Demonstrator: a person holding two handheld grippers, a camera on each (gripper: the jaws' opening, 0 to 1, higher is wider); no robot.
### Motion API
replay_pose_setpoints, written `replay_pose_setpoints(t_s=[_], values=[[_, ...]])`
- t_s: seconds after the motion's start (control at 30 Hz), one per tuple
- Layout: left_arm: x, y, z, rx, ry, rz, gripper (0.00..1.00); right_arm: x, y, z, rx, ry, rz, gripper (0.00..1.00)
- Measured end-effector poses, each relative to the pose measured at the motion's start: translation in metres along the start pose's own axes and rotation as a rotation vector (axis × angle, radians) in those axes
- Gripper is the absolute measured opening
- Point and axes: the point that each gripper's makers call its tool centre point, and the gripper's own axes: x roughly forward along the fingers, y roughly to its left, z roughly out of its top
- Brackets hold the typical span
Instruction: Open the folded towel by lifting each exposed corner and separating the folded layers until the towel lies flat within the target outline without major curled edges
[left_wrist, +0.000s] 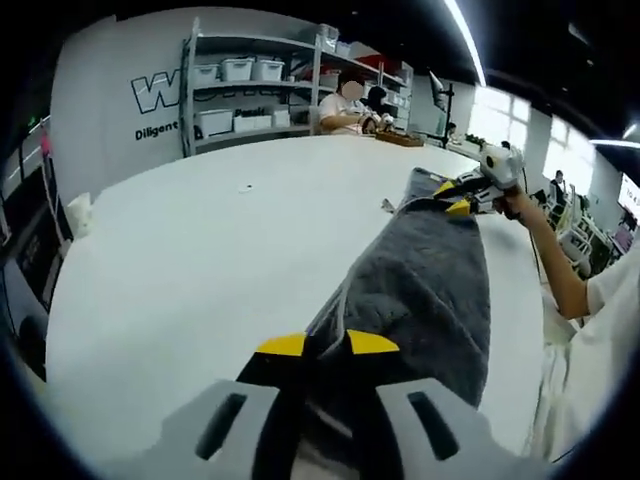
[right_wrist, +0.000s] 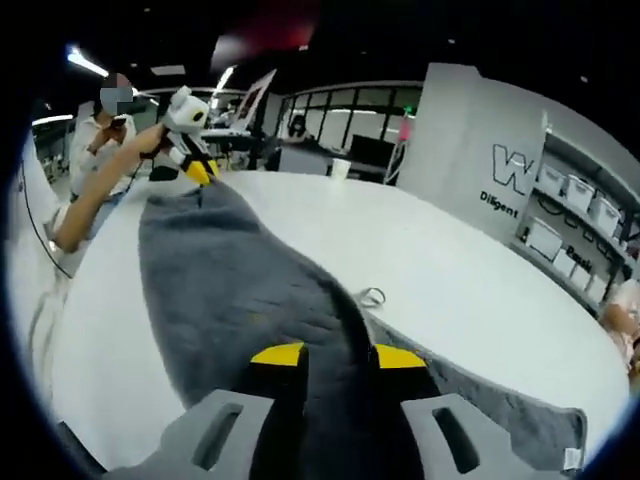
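Observation:
A dark grey towel (left_wrist: 420, 290) is stretched over the white table (left_wrist: 220, 250) between my two grippers. In the left gripper view, my left gripper (left_wrist: 328, 345) is shut on one end of it, the cloth pinched between the yellow tips. At the far end, my right gripper (left_wrist: 452, 197) grips the towel, held by a hand. The right gripper view has my right gripper (right_wrist: 338, 355) shut on the towel (right_wrist: 230, 290), with the left gripper (right_wrist: 200, 170) holding the opposite end. A lower layer (right_wrist: 500, 410) with a white label lies flat to the right.
Shelves with white bins (left_wrist: 240, 90) stand against the far wall, and people (left_wrist: 350, 100) sit at the table's far side. The person's arm (left_wrist: 555, 265) reaches in at the right. A white cup (right_wrist: 340, 168) stands near the table's far edge (right_wrist: 300, 178).

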Motion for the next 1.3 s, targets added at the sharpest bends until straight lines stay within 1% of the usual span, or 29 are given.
replay_pose_setpoints(t_s=[0.03,0.07,0.1,0.13,0.17,0.2,0.23,0.27,0.3,0.4,0.5,0.57,0.6,0.67,0.73,0.8,0.9,0.97,1.03,1.13,1.23,1.3], values=[[0.0,0.0,-0.002,-0.002,0.008,-0.001,0.1,-0.002,-0.002,-0.001,-0.005,0.009,-0.008,0.03],[-0.001,0.0,-0.002,0.001,0.011,0.003,0.1,-0.003,-0.005,-0.002,-0.032,0.023,-0.028,0.0],[-0.002,-0.001,-0.001,0.007,0.01,0.007,0.1,-0.003,-0.007,-0.003,-0.045,0.031,-0.039,0.0],[-0.004,-0.001,-0.001,0.009,0.008,0.008,0.1,-0.005,-0.011,-0.005,-0.067,0.046,-0.062,0.03],[-0.008,-0.004,0.002,0.01,0.001,0.006,0.1,-0.005,-0.012,-0.006,-0.061,0.047,-0.07,0.08],[-0.011,-0.006,0.004,0.011,-0.01,0.001,0.1,-0.005,-0.013,-0.008,-0.044,0.057,-0.073,0.16],[-0.014,-0.008,0.008,0.011,-0.025,-0.007,0.1,-0.004,-0.014,-0.01,-0.041,0.064,-0.075,0.2],[-0.016,-0.01,0.011,0.009,-0.042,-0.017,0.1,-0.004,-0.013,-0.01,-0.048,0.068,-0.08,0.22],[-0.02,-0.012,0.016,0.001,-0.065,-0.029,0.1,-0.004,-0.014,-0.011,-0.046,0.073,-0.084,0.21],[-0.024,-0.019,0.021,0.004,-0.096,-0.07,0.1,-0.002,-0.015,-0.016,-0.02,0.076,-0.079,0.18],[-0.028,-0.022,0.018,0.008,-0.085,-0.081,0.1,-0.001,-0.016,-0.018,0.004,0.072,-0.079,0.17],[-0.03,-0.022,0.019,0.013,-0.084,-0.089,0.1,0.0,-0.017,-0.02,-0.008,0.082,-0.083,0.15],[-0.031,-0.025,0.02,0.015,-0.089,-0.103,0.1,0.0,-0.018,-0.021,-0.019,0.086,-0.091,0.15],[-0.035,-0.034,0.023,0.013,-0.111,-0.149,0.09,0.0,-0.025,-0.024,-0.01,0.099,-0.125,0.18],[-0.039,-0.039,0.026,0.004,-0.128,-0.175,0.09,0.001,-0.027,-0.028,-0.011,0.108,-0.125,0.19],[-0.041,-0.042,0.028,-0.01,-0.139,-0.193,0.08,0.001,-0.026,-0.03,-0.011,0.106,-0.119,0.17],[-0.04,-0.044,0.029,-0.009,-0.142,-0.203,0.07,0.001,-0.028,-0.031,-0.025,0.107,-0.132,0.13],[-0.038,-0.046,0.026,-0.011,-0.135,-0.212,0.06,0.001,-0.029,-0.032,-0.046,0.115,-0.139,0.07],[-0.037,-0.047,0.024,-0.009,-0.125,-0.215,0.05,0.001,-0.026,-0.031,-0.067,0.114,-0.129,0.0],[-0.037,-0.047,0.021,-0.031,-0.11,-0.207,0.05,0.0,-0.026,-0.028,-0.04,0.115,-0.144,0.0],[-0.039,-0.047,0.022,-0.029,-0.12,-0.217,0.04,-0.003,-0.025,-0.026,-0.049,0.105,-0.141,0.0],[-0.041,-0.048,0.022,-0.032,-0.12,-0.224,0.04,-0.007,-0.021,-0.024,-0.049,0.116,-0.119,0.0]])
